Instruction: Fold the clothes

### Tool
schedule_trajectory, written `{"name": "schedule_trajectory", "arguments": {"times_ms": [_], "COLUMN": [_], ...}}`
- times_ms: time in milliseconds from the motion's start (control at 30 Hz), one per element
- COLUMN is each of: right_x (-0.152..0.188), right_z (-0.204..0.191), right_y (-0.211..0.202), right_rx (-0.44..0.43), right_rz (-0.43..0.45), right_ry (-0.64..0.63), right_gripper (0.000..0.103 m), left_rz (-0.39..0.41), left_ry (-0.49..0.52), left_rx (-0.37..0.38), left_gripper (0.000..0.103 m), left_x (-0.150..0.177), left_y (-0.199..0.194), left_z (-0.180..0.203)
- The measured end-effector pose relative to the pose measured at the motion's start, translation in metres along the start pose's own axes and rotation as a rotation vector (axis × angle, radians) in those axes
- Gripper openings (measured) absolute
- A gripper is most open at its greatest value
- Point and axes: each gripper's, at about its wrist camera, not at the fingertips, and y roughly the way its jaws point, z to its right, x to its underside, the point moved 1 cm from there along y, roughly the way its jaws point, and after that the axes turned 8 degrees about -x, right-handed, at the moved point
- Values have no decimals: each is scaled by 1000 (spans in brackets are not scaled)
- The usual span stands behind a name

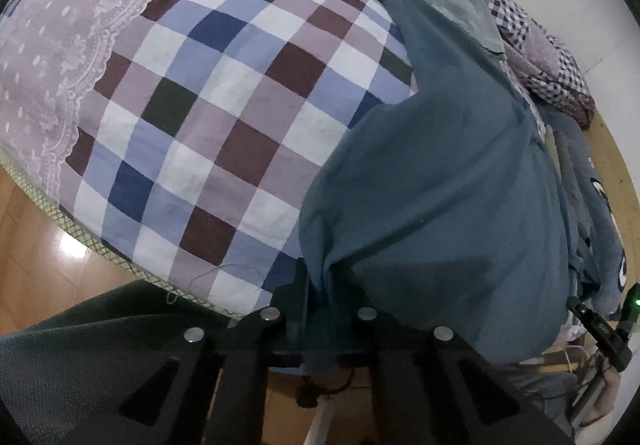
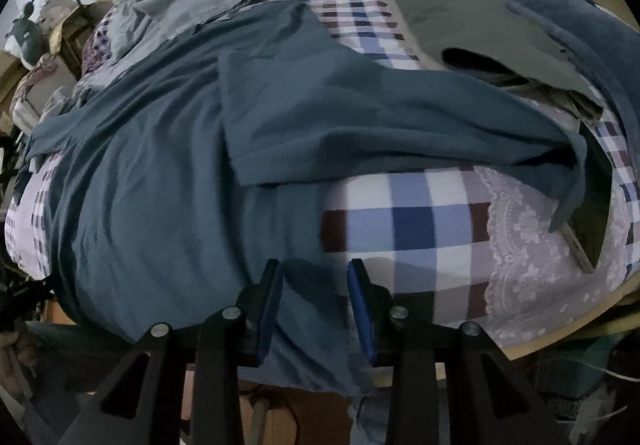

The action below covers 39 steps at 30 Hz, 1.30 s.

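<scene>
The teal garment [image 2: 168, 181] lies spread on the checked bed cover [image 2: 416, 221], long axis running away from both claws; the left claw [image 1: 320, 309] pinches its near hem, while the right claw [image 2: 316, 285], spread, straddles the hem edge

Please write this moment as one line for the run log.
task: fold clothes | left gripper: shut on teal garment edge | right gripper: open, astride garment hem | surface: checked bedsheet | fold: unfinished
</scene>
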Motion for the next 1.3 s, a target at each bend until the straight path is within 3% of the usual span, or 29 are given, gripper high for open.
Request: {"name": "schedule_trajectory", "arguments": {"times_ms": [267,300,367,400,633,700,767,833,900,967,1033,1133,1300], "right_x": [2,2,3,4,9,10,9,10,13,18,24,37,46], "right_z": [-9,-11,-12,-12,-21,-16,-5,10,26,39,49,61,90], "right_y": [6,7,9,9,-2,-18,-40,-63,-82,-95,-106,-124,-135], "right_rx": [3,2,21,33,75,68,29,14,2,-1,2,17,-3], "right_rz": [-30,-36,-48,-55,-76,-18,86,226,359,454,535,635,725], "right_ry": [-52,-62,-73,-79,-146,-132,-80,-12,63,119,158,222,355], "right_gripper": [37,35,22,6,7,7,19,48,49,49,49,51,58], "left_rz": [51,56,64,66,76,82,101,127,162,224,279,336,364], "left_ry": [-54,-59,-71,-75,-79,-86,-104,-124,-140,-152,-159,-160,-110], "left_rx": [2,-11,-40,-51,-87,-82,-69,-60,-50,-42,-42,-52,-8], "left_gripper": [4,4,4,4,5,5,9,20,32,57,68,78,79], "left_x": [2,2,1,0,0,0,3,1,0,1,3,8,9], "left_y": [-19,-19,-20,-20,-20,-22,-29,-35,-42,-56,-70,-89,-95], "left_z": [-11,-12,-15,-15,-19,-17,-23,-22,-18,-16,-12,-7,32]}}
